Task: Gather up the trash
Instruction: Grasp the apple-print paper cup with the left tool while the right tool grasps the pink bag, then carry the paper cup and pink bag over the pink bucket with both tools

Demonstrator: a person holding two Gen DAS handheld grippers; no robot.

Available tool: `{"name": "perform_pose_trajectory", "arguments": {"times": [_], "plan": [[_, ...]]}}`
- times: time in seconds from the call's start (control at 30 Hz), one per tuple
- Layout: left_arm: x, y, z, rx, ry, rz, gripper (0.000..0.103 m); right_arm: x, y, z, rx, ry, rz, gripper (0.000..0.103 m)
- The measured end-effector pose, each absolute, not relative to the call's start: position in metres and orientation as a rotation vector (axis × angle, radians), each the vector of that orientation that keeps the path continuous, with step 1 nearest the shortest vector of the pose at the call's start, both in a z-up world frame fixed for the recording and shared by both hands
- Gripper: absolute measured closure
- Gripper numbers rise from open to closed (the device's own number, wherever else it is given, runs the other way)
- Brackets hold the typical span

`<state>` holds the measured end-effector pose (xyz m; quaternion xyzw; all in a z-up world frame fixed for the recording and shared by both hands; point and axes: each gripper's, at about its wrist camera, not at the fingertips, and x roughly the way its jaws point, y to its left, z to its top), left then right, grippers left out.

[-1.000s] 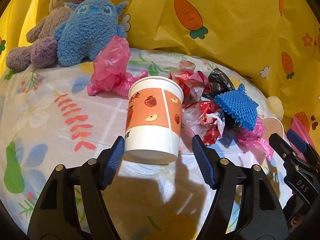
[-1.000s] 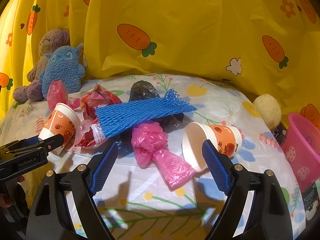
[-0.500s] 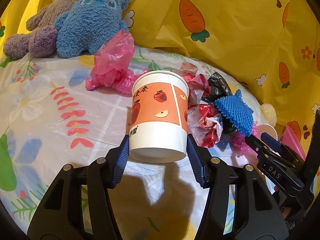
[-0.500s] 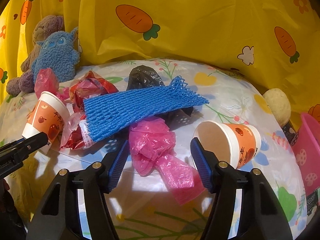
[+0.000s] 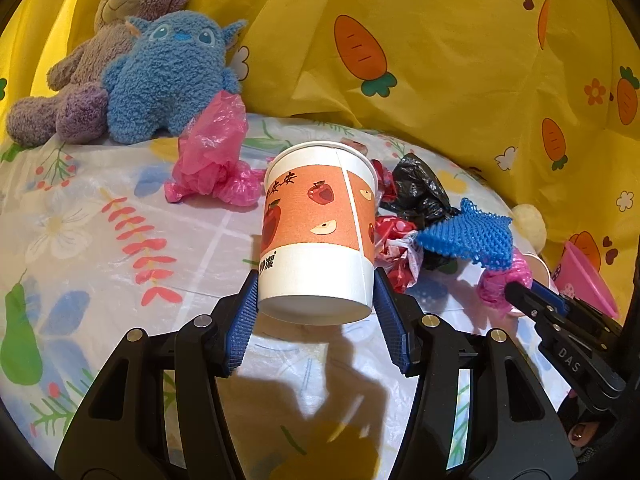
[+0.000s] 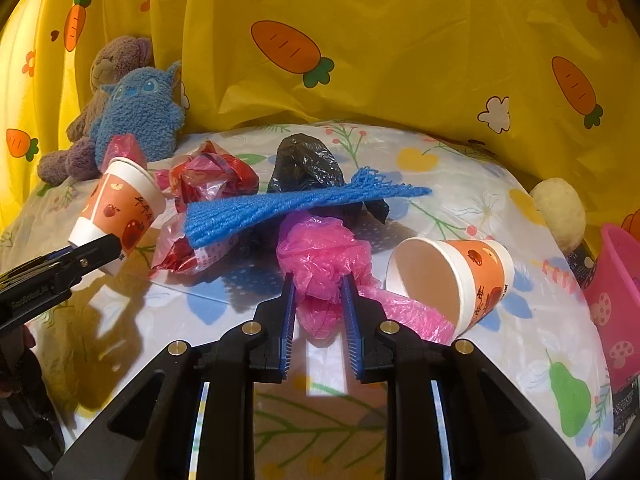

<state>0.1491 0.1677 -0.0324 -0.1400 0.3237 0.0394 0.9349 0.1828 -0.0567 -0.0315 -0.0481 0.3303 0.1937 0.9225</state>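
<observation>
Change: a second ago both pairs of jaws stood wide around their targets; both have since closed in, the right one just now.
Left gripper (image 5: 316, 312): clamped on the base of an orange-and-white paper cup (image 5: 318, 232), its blue pads pressed to either side; the cup is upright and its bottom looks clear of the tablecloth (image 5: 80, 216).
Right gripper (image 6: 318, 312): jaws pinched onto the near end of a crumpled pink plastic bag (image 6: 324, 256), which bulges between the pads.
Trash pile: a blue mesh net (image 6: 288, 208) lies across a black bag (image 6: 308, 164) and a red wrapper (image 6: 208, 180), just behind the pink bag.
Second cup (image 6: 456, 276): tipped on its side, mouth toward the gripper, touching the pink bag's tail.
Another pink bag (image 5: 212, 160): by the blue plush (image 5: 168, 80) and the brown bear (image 5: 120, 20).
Pink bin (image 6: 620, 304): at the table's right edge.
</observation>
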Motion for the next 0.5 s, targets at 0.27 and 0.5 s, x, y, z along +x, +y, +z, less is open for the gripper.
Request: {"name": "perform_pose_trajectory", "arguments": {"times": [0.27, 0.5], "plan": [[0.129, 0.145, -0.012, -0.257, 0.609, 0.038, 0.048, 0.141, -0.083, -0.028, -0.119, 0.681, 0.436, 0.080], [0.114, 0.114, 0.002, -0.225, 0.580, -0.011, 0.048, 0.116, -0.123, -0.021, -0.085, 0.650, 0.394, 0.080]]}}
